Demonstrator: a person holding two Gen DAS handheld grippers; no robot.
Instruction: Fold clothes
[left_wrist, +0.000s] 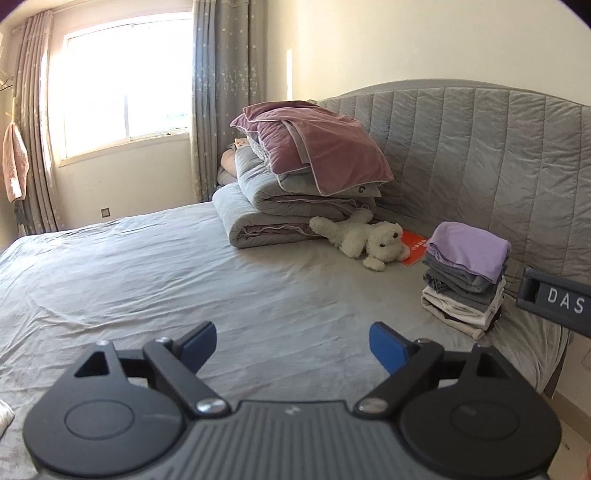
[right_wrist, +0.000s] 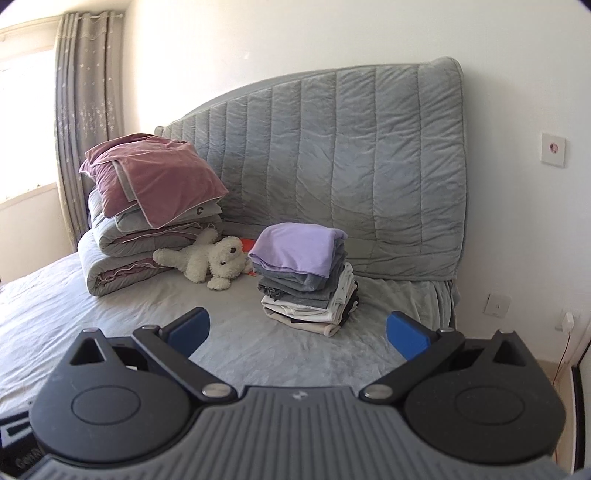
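Left gripper (left_wrist: 293, 341): held above the grey bed sheet (left_wrist: 129, 266), blue-padded fingers (left_wrist: 384, 347) spread wide, nothing between them. Right gripper (right_wrist: 297, 332): likewise over the sheet, fingers spread wide and empty; part of its body shows at the right edge of the left wrist view. Stack of folded clothes (right_wrist: 306, 275): on the bed, far right, just in front of the quilted grey headboard (right_wrist: 332, 166); lilac piece on top, grey pieces below it, white and cream pieces at the bottom; apart from both grippers. White plush dog (right_wrist: 210, 260): lying to the left of the stack, partly over a red card (left_wrist: 415, 247). Pile of folded grey and mauve bedding (left_wrist: 295, 177): far left of the dog, against the headboard. Window (left_wrist: 122, 88) with starred grey curtains (left_wrist: 225, 92): far left wall. Pink cloth (left_wrist: 14, 166): hanging at the left edge.
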